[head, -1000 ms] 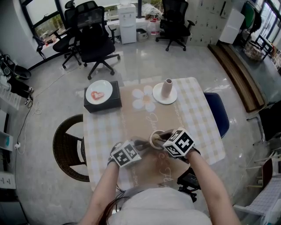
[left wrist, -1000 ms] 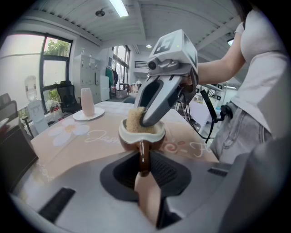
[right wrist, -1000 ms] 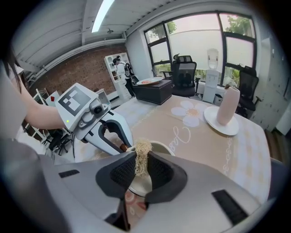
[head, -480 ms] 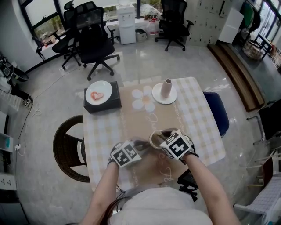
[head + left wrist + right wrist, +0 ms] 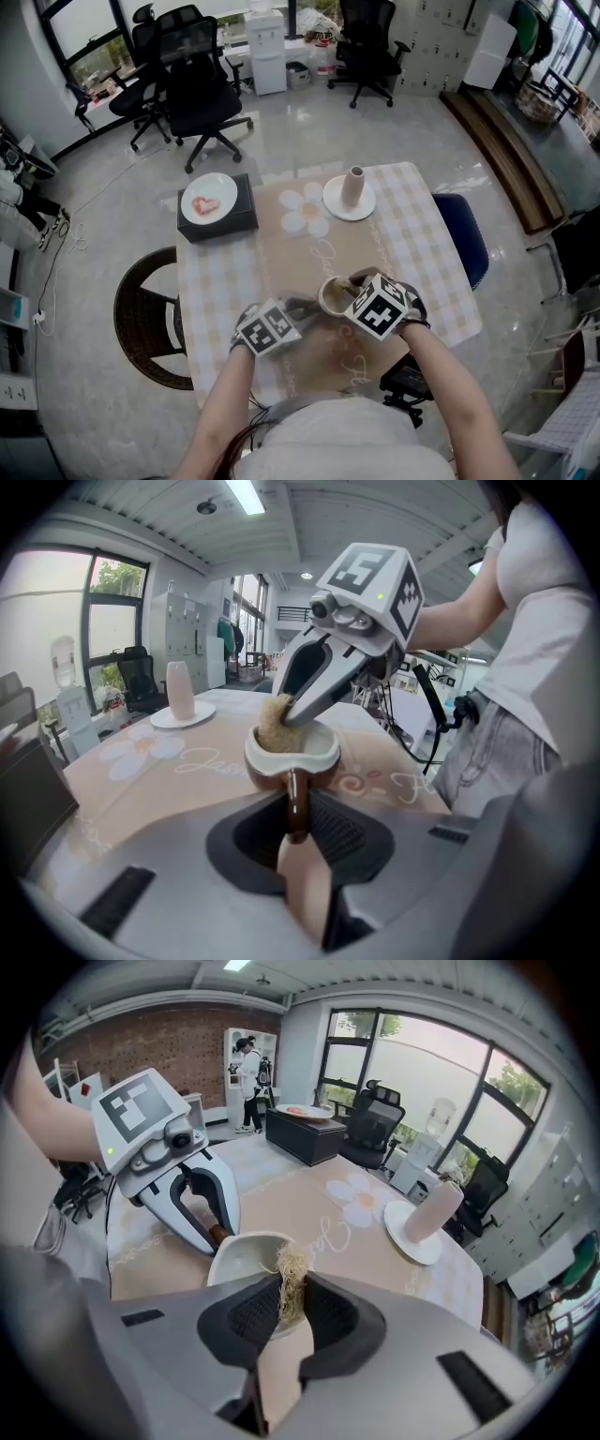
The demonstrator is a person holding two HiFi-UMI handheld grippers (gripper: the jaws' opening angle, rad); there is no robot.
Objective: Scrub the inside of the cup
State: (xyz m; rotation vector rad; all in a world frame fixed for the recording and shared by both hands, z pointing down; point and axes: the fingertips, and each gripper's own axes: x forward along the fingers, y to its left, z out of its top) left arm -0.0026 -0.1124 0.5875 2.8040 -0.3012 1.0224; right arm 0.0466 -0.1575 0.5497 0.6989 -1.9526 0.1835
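A brown cup [image 5: 291, 752] with a pale inside stands on the table near its front edge. My left gripper [image 5: 296, 808] is shut on the cup's brown handle [image 5: 296, 803]. A tan fibrous scrubber [image 5: 289, 1283] is clamped in my right gripper [image 5: 286, 1302], whose tips hang over the cup's rim. In the left gripper view the scrubber [image 5: 274, 722] sits inside the cup mouth. The head view shows the cup [image 5: 330, 294] between my left gripper [image 5: 305, 310] and my right gripper [image 5: 354, 290]; the scrubber is hidden there.
A pale vase [image 5: 353, 187] on a white saucer stands at the table's far side. A black box [image 5: 217, 221] carrying a white plate sits at the far left corner. A wicker chair [image 5: 141, 319] is left of the table, a blue chair [image 5: 464, 239] right.
My right gripper has shifted slightly over the cup, with the scrubber still in it. The left gripper and cup stay in place.
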